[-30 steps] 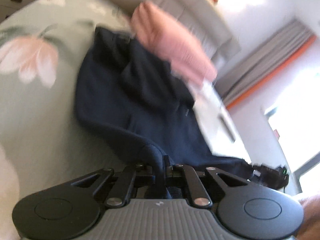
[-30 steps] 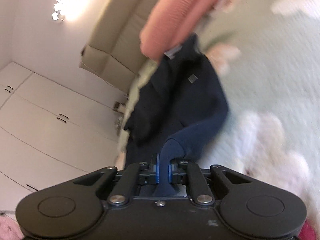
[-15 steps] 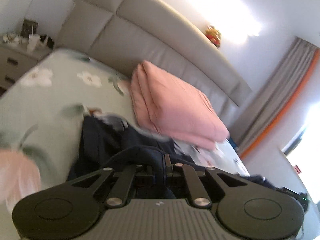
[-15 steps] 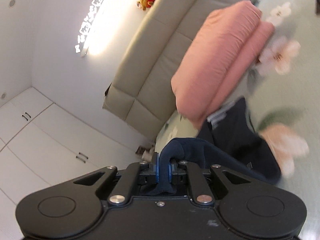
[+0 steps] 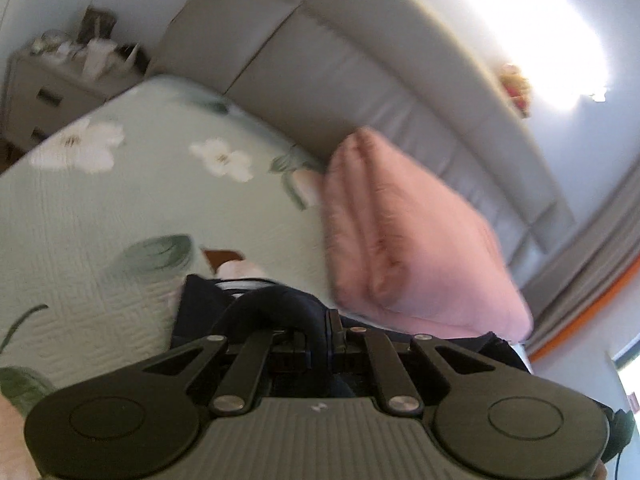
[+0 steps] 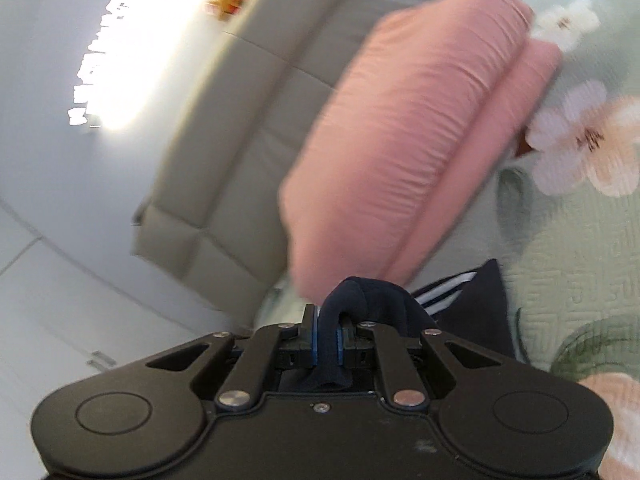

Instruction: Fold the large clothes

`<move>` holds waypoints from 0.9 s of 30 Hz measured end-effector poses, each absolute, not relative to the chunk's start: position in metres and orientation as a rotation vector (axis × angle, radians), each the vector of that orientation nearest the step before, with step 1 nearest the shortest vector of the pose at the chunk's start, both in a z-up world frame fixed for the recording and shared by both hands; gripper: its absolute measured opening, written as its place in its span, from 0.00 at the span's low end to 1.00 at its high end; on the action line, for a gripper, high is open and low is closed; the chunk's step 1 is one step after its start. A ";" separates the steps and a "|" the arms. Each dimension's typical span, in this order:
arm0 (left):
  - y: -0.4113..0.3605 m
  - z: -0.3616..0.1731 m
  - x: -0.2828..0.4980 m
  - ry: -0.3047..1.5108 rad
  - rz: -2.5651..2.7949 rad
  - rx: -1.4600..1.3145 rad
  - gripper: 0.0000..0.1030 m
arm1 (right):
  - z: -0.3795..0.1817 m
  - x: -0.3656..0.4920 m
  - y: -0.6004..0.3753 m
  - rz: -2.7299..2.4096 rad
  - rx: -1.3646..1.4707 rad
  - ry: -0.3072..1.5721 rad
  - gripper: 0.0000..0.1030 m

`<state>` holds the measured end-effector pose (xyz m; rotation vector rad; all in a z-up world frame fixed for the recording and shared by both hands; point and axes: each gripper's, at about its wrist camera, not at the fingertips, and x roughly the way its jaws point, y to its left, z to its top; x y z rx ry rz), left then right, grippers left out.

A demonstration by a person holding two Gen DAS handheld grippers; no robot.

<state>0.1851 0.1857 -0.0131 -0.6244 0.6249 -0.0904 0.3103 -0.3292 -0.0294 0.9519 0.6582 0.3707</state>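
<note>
A dark navy garment (image 5: 200, 312) with a white-striped edge lies on the pale green floral bedspread (image 5: 120, 208). My left gripper (image 5: 320, 332) is shut on a fold of it, which loops over the jaws. My right gripper (image 6: 326, 332) is shut on another navy fold (image 6: 360, 292); more of the garment with white stripes (image 6: 472, 300) lies just beyond it. Most of the garment is hidden beneath both grippers.
A folded pink blanket (image 5: 408, 240) (image 6: 400, 128) lies close ahead against the grey padded headboard (image 5: 340, 60). A nightstand with small items (image 5: 60, 76) stands beside the bed. Curtains (image 5: 592, 288) hang at the other side. White wardrobe doors (image 6: 60, 300) stand nearby.
Both grippers have carried their navy folds toward the headboard and pink blanket. The spread-out garment seen a second ago is now mostly out of sight under the grippers.
</note>
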 end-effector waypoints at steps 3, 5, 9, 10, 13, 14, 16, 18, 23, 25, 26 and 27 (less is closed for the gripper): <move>0.191 -0.041 0.215 0.676 -0.065 -0.624 0.10 | -0.056 0.341 -0.316 0.317 0.972 0.723 0.12; 0.195 -0.055 0.232 0.715 -0.043 -0.633 0.16 | -0.072 0.357 -0.310 0.273 0.957 0.758 0.15; 0.209 -0.074 0.273 0.849 -0.080 -0.684 0.37 | -0.097 0.382 -0.301 0.228 0.936 0.833 0.46; 0.212 -0.072 0.277 0.837 -0.092 -0.681 0.46 | -0.097 0.387 -0.300 0.225 0.917 0.826 0.64; 0.216 -0.050 0.279 0.735 -0.073 -0.552 0.89 | -0.076 0.392 -0.298 0.217 0.790 0.740 0.80; 0.217 -0.045 0.278 0.705 -0.066 -0.508 0.96 | -0.069 0.395 -0.295 0.240 0.725 0.734 0.80; 0.213 -0.040 0.280 0.698 -0.120 -0.413 0.96 | -0.058 0.403 -0.281 0.320 0.595 0.765 0.80; 0.205 -0.048 0.286 0.758 -0.170 -0.339 0.96 | -0.055 0.409 -0.259 0.390 0.429 0.809 0.82; 0.200 -0.091 0.300 0.891 -0.198 -0.334 0.81 | -0.084 0.411 -0.190 0.468 -0.030 0.938 0.85; 0.197 -0.103 0.301 0.890 -0.198 -0.323 0.37 | -0.103 0.414 -0.179 0.470 -0.072 0.990 0.84; 0.195 -0.104 0.300 0.869 -0.184 -0.279 0.13 | -0.109 0.413 -0.178 0.456 -0.065 0.990 0.45; 0.193 -0.102 0.297 0.832 -0.176 -0.247 0.12 | -0.111 0.410 -0.177 0.427 -0.058 0.956 0.02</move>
